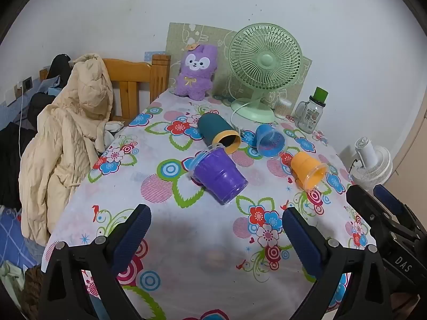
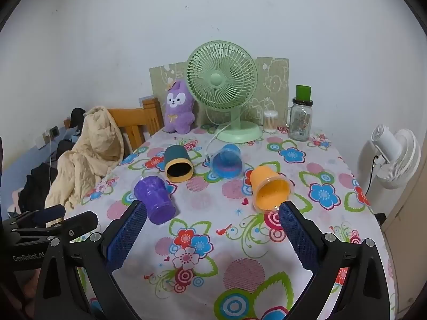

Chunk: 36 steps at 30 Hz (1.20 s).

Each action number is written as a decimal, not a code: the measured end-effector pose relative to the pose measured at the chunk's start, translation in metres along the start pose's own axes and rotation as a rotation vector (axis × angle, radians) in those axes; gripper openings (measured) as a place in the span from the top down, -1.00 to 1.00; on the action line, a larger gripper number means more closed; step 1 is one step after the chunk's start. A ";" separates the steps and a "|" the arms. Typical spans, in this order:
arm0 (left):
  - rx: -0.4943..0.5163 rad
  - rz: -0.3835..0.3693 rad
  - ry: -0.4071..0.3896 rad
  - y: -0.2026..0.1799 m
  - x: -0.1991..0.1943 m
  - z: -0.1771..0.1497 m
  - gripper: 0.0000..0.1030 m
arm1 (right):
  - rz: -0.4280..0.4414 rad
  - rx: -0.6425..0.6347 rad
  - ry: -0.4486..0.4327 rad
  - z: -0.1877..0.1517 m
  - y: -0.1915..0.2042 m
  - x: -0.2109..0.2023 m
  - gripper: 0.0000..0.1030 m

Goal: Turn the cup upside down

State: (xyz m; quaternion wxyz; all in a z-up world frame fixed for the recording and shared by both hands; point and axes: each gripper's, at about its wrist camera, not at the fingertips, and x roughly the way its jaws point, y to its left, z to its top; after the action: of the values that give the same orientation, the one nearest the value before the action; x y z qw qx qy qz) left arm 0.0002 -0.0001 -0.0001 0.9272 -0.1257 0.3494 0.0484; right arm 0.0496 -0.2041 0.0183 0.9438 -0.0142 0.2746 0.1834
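**A:** ok so where are the grippers at? Left gripper has its blue-padded fingers spread wide with nothing between them, hanging over the near end of the bench with the flowery white cloth. Right gripper same deal: wide open, holding nothing, over the near edge.

**B:** yep. From the right wrist view the closest cup is the orange plastic cup, on its side at about 1 o'clock from the gripper, mouth facing the camera, just past the right finger tip. At 11 o'clock there's the purple plastic cup, also on its side, right beyond the left finger.

**A:** further back, the dark teal cup with a yellow rim lies tipped over at 11 o'clock, and the blue see-through cup lies at 12, mouth toward us. All four are on their sides.

**B:** at the far end of the bench: a pale green desk fan, a purple plush bunny at its 9 o'clock, and a glass jar with a green cap at its 3 o'clock.
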 end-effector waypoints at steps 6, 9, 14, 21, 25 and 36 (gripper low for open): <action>-0.003 -0.002 -0.003 -0.001 -0.002 0.000 -0.94 | -0.001 0.001 0.009 -0.004 -0.001 -0.001 -0.95; -0.004 -0.007 0.001 0.000 0.000 0.000 -0.94 | -0.002 0.001 0.011 -0.004 -0.002 -0.002 -0.95; -0.003 -0.007 0.004 0.001 0.000 -0.001 -0.94 | -0.004 0.001 0.016 -0.005 -0.002 -0.002 -0.95; -0.005 -0.007 0.003 0.000 0.003 -0.002 -0.94 | -0.006 0.002 0.018 -0.006 -0.004 -0.003 -0.95; -0.005 -0.007 0.005 -0.001 0.003 -0.002 -0.94 | -0.006 0.008 0.026 -0.005 -0.005 0.002 -0.95; -0.005 -0.006 0.012 -0.005 0.005 -0.005 -0.94 | -0.013 0.011 0.031 -0.007 -0.006 0.002 -0.95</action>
State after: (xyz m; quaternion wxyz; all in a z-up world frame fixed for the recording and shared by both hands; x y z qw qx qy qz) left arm 0.0015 -0.0057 -0.0055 0.9249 -0.1293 0.3546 0.0457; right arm 0.0496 -0.2104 0.0112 0.9407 -0.0136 0.2900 0.1755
